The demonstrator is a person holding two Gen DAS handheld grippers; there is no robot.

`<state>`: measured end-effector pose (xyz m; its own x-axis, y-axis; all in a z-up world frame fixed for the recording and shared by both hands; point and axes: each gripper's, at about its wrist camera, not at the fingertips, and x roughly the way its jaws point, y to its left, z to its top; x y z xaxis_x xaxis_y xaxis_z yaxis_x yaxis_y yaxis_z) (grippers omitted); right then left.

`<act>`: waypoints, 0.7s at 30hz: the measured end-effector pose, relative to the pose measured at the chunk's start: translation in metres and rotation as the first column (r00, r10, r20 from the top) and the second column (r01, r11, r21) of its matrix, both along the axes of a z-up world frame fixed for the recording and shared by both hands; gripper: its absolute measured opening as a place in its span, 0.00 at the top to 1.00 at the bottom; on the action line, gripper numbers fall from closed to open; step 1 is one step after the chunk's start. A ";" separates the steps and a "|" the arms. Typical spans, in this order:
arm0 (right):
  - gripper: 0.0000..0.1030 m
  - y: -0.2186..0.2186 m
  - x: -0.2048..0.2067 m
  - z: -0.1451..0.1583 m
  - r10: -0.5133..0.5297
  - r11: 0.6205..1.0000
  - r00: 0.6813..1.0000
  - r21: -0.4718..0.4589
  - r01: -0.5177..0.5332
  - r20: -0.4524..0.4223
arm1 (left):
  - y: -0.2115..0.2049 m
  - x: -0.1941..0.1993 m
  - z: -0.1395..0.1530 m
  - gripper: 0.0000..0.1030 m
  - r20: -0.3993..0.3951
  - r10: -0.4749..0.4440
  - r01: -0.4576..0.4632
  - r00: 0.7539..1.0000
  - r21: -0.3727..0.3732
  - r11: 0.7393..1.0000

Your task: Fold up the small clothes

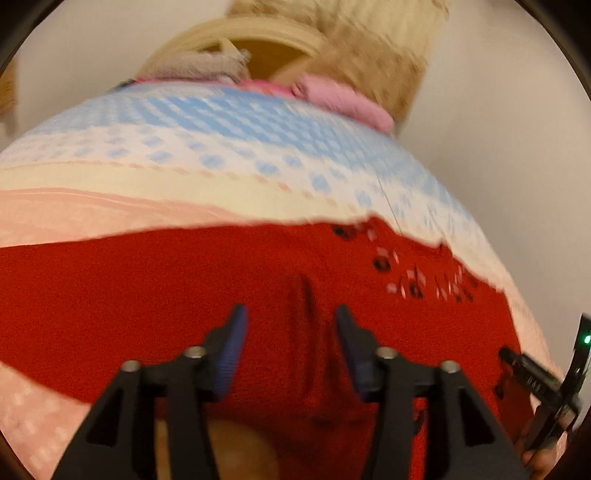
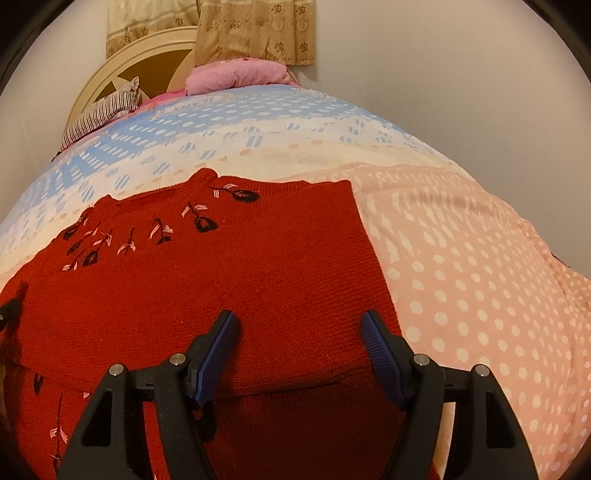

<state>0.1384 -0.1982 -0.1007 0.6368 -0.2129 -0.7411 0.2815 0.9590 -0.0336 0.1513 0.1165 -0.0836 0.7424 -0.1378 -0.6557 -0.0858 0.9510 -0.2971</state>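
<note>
A red knitted sweater (image 2: 229, 280) with black and pink flower embroidery lies partly folded on the bed; it also shows in the left wrist view (image 1: 184, 280), blurred. My left gripper (image 1: 290, 321) is open just above the red knit, nothing between its blue pads. My right gripper (image 2: 299, 325) is open over the folded layer, near the sweater's right edge, and holds nothing. The right gripper's body (image 1: 543, 380) shows at the right edge of the left wrist view. A small part of the left gripper (image 2: 9, 310) shows at the left edge of the right wrist view.
The bed sheet (image 2: 461, 266) has pink, cream and blue dotted bands. A pink pillow (image 2: 236, 74) and a striped cloth (image 2: 99, 114) lie by the cream headboard (image 2: 147, 51). A patterned curtain (image 2: 255, 29) hangs on the white wall behind.
</note>
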 end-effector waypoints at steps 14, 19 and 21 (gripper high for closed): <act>0.32 0.003 -0.033 0.025 -0.020 1.000 0.977 -0.015 0.024 0.214 | 0.167 -0.108 0.004 0.07 0.045 0.500 -0.500 0.865 0.002 0.866; 0.32 0.006 -0.037 0.028 -0.018 0.999 0.972 -0.038 0.027 0.234 | 0.204 -0.116 -0.017 0.08 -0.012 0.608 -0.607 0.794 -0.068 0.792; 0.32 0.006 -0.037 0.027 -0.022 0.998 0.973 -0.044 0.033 0.230 | 0.216 -0.114 -0.023 0.08 -0.019 0.640 -0.639 0.768 -0.103 0.763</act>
